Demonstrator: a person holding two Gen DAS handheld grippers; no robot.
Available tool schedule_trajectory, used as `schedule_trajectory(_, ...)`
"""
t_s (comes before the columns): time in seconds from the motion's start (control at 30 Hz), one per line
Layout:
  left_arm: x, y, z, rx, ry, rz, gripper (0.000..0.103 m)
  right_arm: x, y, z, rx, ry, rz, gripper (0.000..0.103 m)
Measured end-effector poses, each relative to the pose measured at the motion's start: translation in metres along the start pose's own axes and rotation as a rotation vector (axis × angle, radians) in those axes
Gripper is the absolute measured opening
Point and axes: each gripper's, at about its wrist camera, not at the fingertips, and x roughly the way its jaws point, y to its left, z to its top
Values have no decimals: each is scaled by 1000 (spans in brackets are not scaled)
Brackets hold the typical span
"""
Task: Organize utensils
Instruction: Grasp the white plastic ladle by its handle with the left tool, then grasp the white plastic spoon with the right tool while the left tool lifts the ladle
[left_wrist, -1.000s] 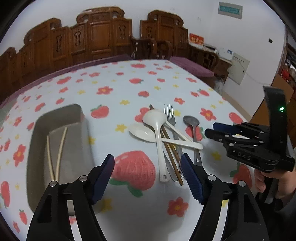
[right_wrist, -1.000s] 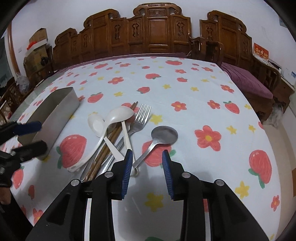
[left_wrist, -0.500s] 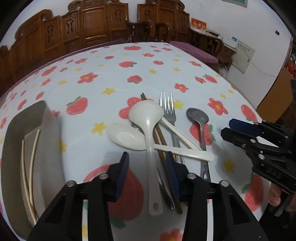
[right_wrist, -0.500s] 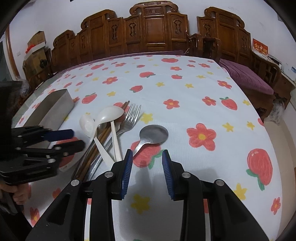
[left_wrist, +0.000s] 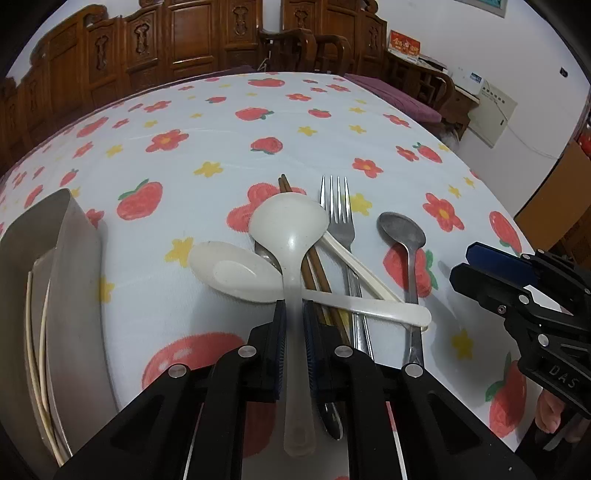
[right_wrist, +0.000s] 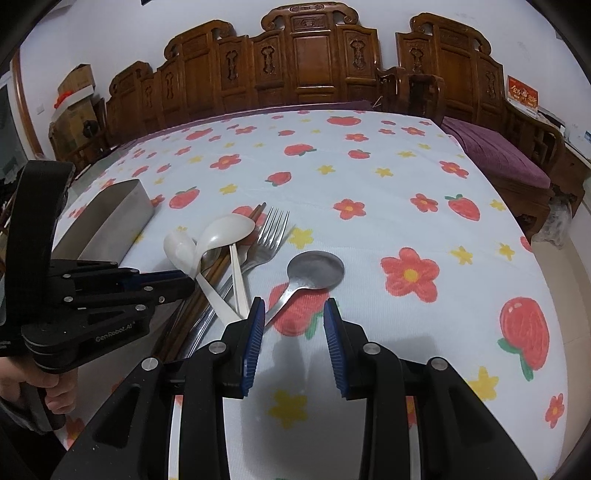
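A heap of utensils lies mid-table. On top is a big white spoon (left_wrist: 288, 225). My left gripper (left_wrist: 294, 306) has its jaws closing on that spoon's handle, and both pads press against it. Under it lie a second white spoon (left_wrist: 236, 273), brown chopsticks (left_wrist: 284, 184), a steel fork (left_wrist: 338, 206) and other partly hidden steel pieces. A metal spoon (left_wrist: 402, 229) lies to the right. My right gripper (right_wrist: 294, 310) hovers open over the metal spoon's (right_wrist: 316, 269) handle end and holds nothing. The left gripper (right_wrist: 190, 280) reaches into the heap from the left.
A steel tray (left_wrist: 77, 258) stands at the left with a pair of pale chopsticks (left_wrist: 37, 350) inside. Carved wooden chairs ring the far side of the table. The table edge drops off at the right beside a purple-cushioned bench (right_wrist: 495, 155).
My left gripper moved right and down from beside the tray to the heap, and its jaws went from wide open to closed on the big white spoon's handle. The right gripper stayed put.
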Motion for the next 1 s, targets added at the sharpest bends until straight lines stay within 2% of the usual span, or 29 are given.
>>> schedule_trajectory(0.4,-30,14,-2,-4,-42,4,8,3,7,2,-12,-2,17,35)
schedule_trajectory(0.67,-70,28,-10,3,-110,16,8,6,31,20,-80,-28,152,35)
schedule_trajectory(0.87,-87,41,-13,-40,-154,-22,8,32,61,25,-187,32,190,35)
schedule_trajectory(0.93,-89,43,-14,-45,-160,-31,8,41,70,26,-223,54,192,28)
schedule_trajectory(1.0,-90,45,-14,-48,-162,-33,8,47,75,26,-243,69,190,27)
